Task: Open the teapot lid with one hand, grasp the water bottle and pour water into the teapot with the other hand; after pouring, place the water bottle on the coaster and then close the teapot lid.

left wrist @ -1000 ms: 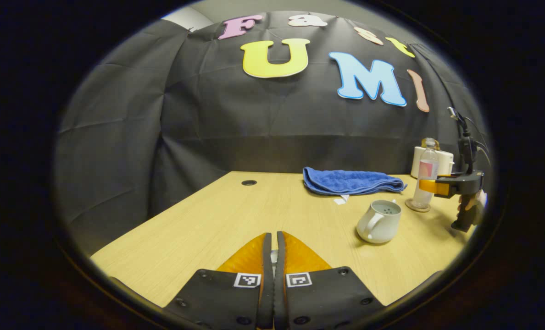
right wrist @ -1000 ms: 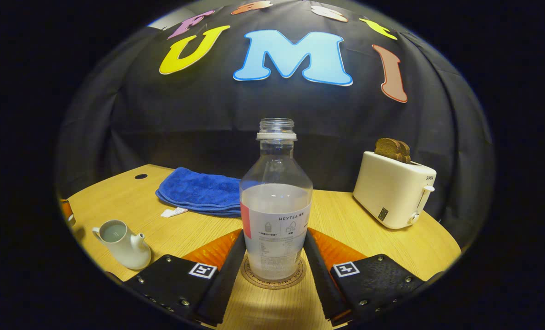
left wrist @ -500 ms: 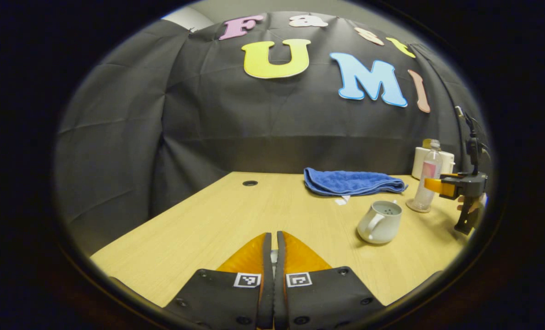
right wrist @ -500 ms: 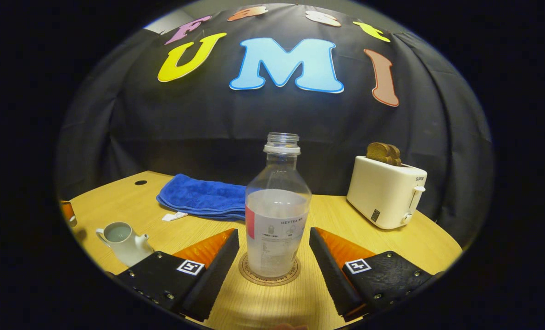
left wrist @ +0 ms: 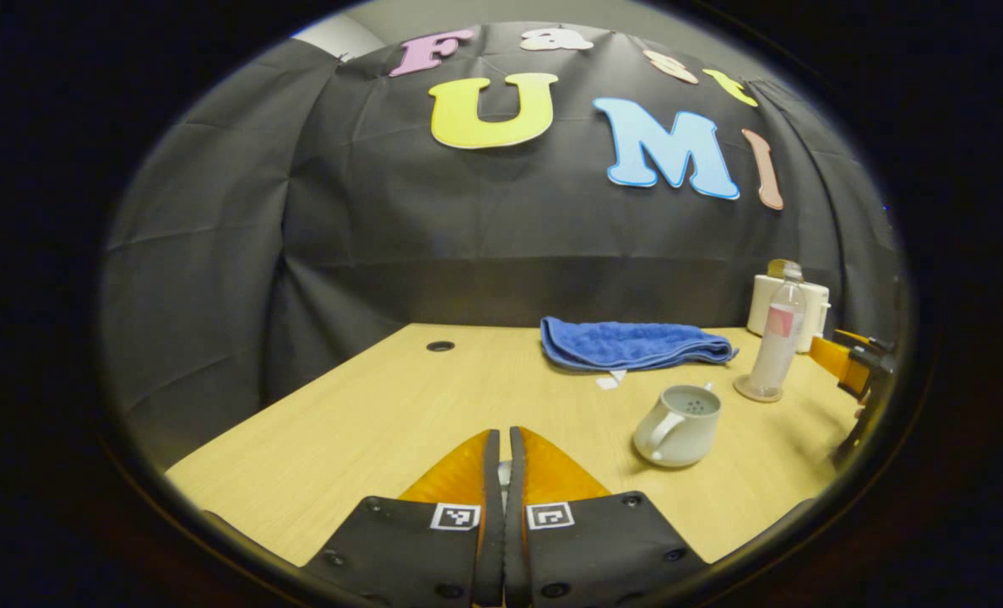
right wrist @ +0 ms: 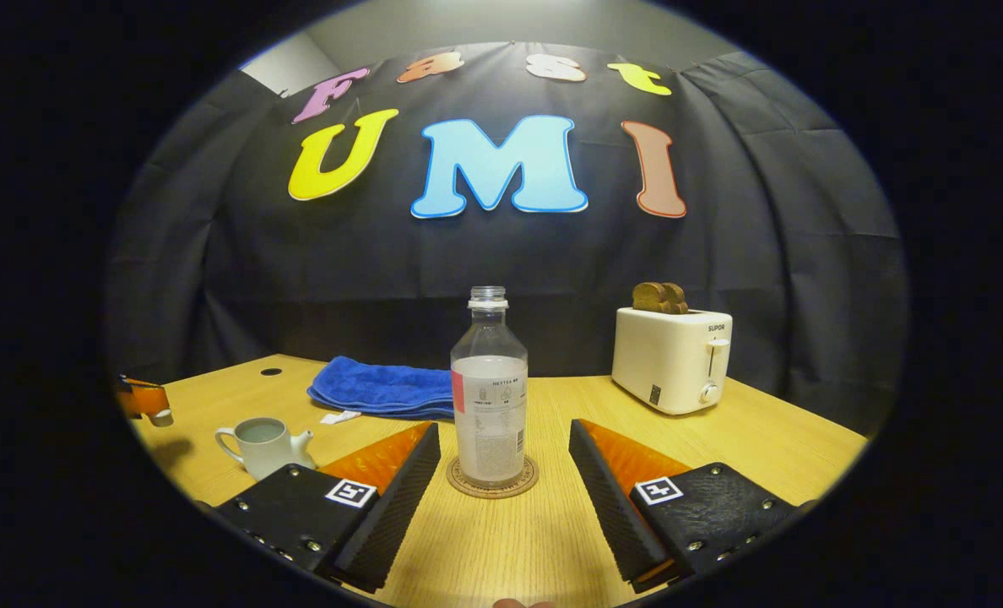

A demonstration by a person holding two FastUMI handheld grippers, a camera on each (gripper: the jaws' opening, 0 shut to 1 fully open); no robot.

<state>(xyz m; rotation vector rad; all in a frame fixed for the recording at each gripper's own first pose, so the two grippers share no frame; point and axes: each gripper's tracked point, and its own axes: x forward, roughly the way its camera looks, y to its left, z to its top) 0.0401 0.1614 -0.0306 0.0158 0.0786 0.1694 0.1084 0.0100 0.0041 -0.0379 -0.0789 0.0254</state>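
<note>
Fingers of the right gripper [right wrist: 504, 439] are standing wide apart, near the water bottle [right wrist: 490, 397] sitting upright on its coaster [right wrist: 492, 487]. Left gripper [left wrist: 504, 447] is pinching tight above the wooden table [left wrist: 400, 405]; the teapot [left wrist: 677, 414] is sitting uncovered.

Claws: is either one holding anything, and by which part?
Left claw pinches what looks like the small white teapot lid; by which part, I cannot tell. Right claw is open, holding nothing.
</note>
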